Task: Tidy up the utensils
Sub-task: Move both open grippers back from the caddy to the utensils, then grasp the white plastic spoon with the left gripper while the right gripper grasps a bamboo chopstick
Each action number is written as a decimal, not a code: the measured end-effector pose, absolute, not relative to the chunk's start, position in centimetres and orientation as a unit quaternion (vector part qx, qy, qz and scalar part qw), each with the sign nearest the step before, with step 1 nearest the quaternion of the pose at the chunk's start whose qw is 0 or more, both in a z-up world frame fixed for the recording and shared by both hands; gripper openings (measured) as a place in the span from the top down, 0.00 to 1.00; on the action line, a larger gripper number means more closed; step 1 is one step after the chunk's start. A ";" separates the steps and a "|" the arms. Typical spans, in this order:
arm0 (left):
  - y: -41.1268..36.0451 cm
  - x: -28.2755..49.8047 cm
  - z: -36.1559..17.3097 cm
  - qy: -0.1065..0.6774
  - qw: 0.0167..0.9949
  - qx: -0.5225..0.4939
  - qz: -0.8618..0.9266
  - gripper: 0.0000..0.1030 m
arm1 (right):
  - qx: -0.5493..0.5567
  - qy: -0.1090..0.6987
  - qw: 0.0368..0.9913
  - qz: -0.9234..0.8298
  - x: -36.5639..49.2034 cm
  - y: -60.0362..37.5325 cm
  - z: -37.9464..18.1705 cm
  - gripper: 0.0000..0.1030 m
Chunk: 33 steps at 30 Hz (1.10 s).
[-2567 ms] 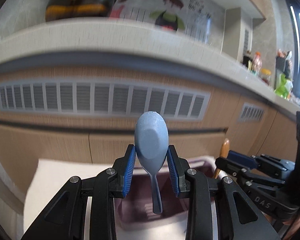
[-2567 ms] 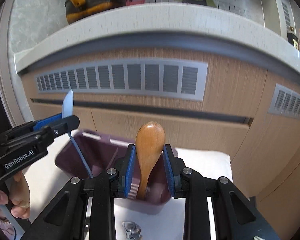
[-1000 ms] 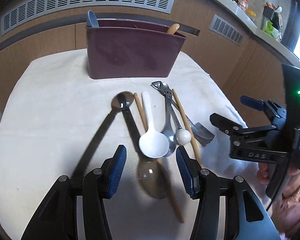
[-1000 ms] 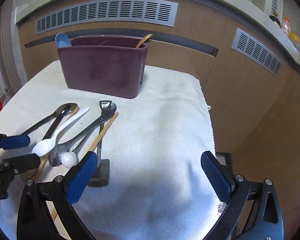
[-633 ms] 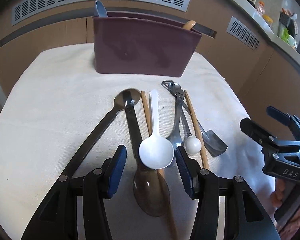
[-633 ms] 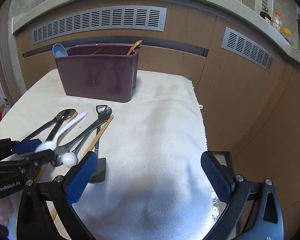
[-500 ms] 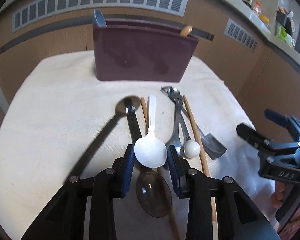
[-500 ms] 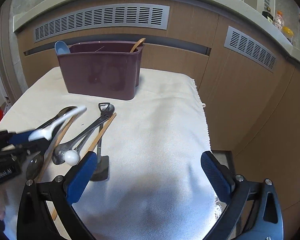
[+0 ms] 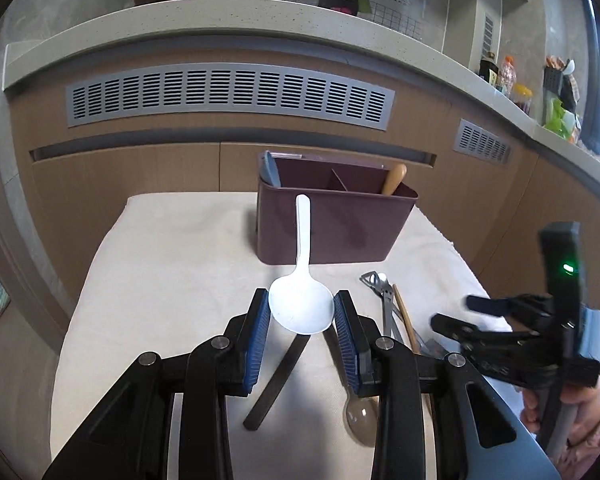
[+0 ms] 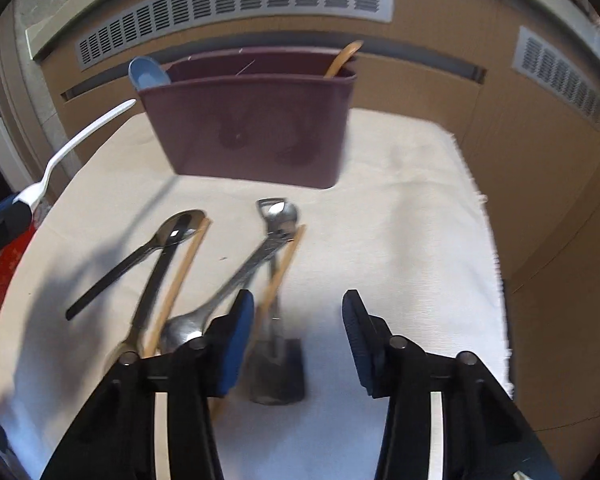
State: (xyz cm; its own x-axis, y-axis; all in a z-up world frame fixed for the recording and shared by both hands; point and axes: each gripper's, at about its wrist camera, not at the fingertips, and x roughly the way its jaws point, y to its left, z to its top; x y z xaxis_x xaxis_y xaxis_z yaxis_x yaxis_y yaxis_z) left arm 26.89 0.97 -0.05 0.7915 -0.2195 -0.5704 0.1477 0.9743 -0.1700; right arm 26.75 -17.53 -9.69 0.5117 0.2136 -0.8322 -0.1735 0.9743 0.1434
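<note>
My left gripper (image 9: 302,316) clamps the white spoon (image 9: 301,304) by its bowl, handle aimed at the holder (image 9: 332,224), while my right gripper (image 10: 298,320), its jaws just narrowing on nothing, hovers over the spatula (image 10: 276,372) nearer me.

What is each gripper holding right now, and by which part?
The left gripper holds the white plastic spoon by the sides of its bowl, handle pointing away. The right gripper holds nothing; its jaws have just been closing, with nothing gripped between them.
</note>
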 end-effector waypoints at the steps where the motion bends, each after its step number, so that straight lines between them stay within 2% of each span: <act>1: 1.1 26.7 -0.2 0.309 0.944 -0.057 -0.098 0.67 | 0.020 0.488 0.865 0.114 27.0 -17.0 -10.0 0.66; 5: 1.7 25.8 -1.3 0.323 0.940 -0.047 -0.103 0.67 | 0.021 0.506 0.855 0.113 28.3 -15.8 -11.1 0.83; 10: 2.2 25.4 -2.9 0.354 0.927 -0.044 -0.115 0.67 | 0.032 0.516 0.850 0.099 29.5 -15.6 -12.0 0.86; 15: 1.9 24.9 -4.1 0.370 0.920 -0.035 -0.127 0.67 | 0.021 0.516 0.848 0.120 29.1 -15.4 -11.7 0.94; 25: 1.2 24.8 -4.5 0.382 0.915 -0.034 -0.129 0.67 | 0.039 0.472 0.872 0.123 26.6 -18.1 -8.2 0.95; 33: 0.7 25.5 -3.1 0.366 0.922 -0.031 -0.126 0.67 | 0.050 0.471 0.872 0.124 25.7 -19.1 -8.9 0.95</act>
State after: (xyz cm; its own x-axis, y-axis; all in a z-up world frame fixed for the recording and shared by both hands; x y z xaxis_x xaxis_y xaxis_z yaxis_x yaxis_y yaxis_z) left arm 25.53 0.66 -3.11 0.7011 -0.2541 -0.6663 0.2090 0.9665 -0.1488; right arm 25.73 -19.09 -8.89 0.5258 0.2634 -0.8088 -0.1699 0.9642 0.2036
